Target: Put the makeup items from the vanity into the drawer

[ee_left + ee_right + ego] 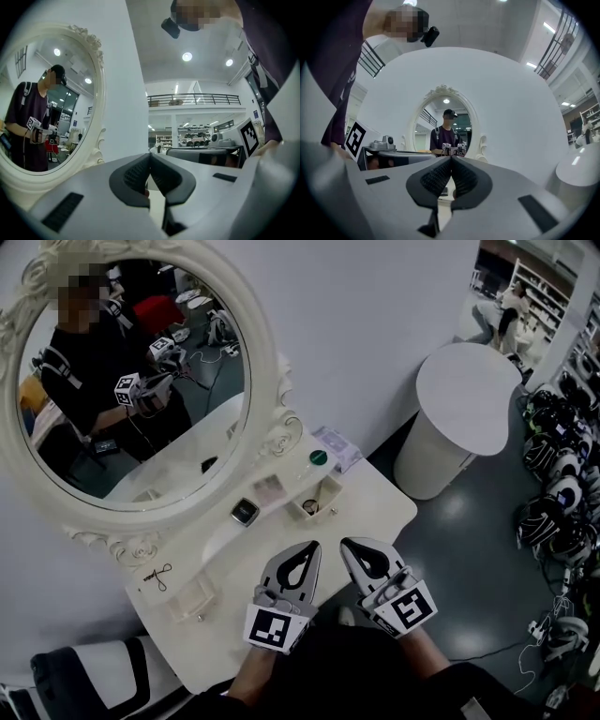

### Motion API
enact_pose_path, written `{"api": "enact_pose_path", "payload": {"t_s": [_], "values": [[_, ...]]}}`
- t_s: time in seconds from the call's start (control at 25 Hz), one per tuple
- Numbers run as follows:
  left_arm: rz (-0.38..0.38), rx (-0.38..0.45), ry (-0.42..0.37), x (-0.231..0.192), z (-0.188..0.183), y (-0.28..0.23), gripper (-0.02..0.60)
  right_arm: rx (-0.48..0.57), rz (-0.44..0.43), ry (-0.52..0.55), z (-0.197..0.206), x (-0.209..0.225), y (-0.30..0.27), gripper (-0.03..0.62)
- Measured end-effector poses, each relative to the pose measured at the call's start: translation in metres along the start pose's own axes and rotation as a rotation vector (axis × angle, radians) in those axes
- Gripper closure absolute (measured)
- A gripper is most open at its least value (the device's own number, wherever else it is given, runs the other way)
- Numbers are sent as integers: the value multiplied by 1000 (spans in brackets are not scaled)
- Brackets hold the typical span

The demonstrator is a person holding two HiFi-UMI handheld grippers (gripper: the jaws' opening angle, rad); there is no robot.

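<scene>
In the head view, the near edge of the vanity (384, 512) at lower centre is covered by the left gripper (312, 547) and the right gripper (347, 543), and the mirror (272, 362) is cut off at the upper left. The dark square item (245, 512) and the green-topped item (319, 457) at mid-frame are too small to name. In both gripper views the grey gripper bodies fill the lower half and hide the vanity top.

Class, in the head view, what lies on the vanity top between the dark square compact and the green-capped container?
A pale pinkish case lies between the dark square compact and the green-capped container. Only the head view shows this.
</scene>
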State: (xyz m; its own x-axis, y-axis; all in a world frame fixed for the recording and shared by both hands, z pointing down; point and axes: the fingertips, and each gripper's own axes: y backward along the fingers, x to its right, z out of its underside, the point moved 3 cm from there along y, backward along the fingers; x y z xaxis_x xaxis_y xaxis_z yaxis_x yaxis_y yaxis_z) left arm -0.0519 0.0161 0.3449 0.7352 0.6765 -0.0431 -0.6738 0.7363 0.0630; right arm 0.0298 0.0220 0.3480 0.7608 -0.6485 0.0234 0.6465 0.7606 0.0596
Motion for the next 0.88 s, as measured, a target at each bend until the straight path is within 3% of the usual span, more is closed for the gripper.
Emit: {"api": "enact_pose_path", "payload": {"t_s": [0.08, 0.64, 0.88], "values": [[-10, 34, 9, 2, -5, -3, 566, 3, -2, 17, -3, 1, 2, 571], [-40, 33, -4, 0, -4, -5, 566, -27, -31, 55, 1, 6, 2, 571], [-32, -121, -48, -6, 18, 3, 566, 5, -42, 57, -2, 4, -3, 571]]}}
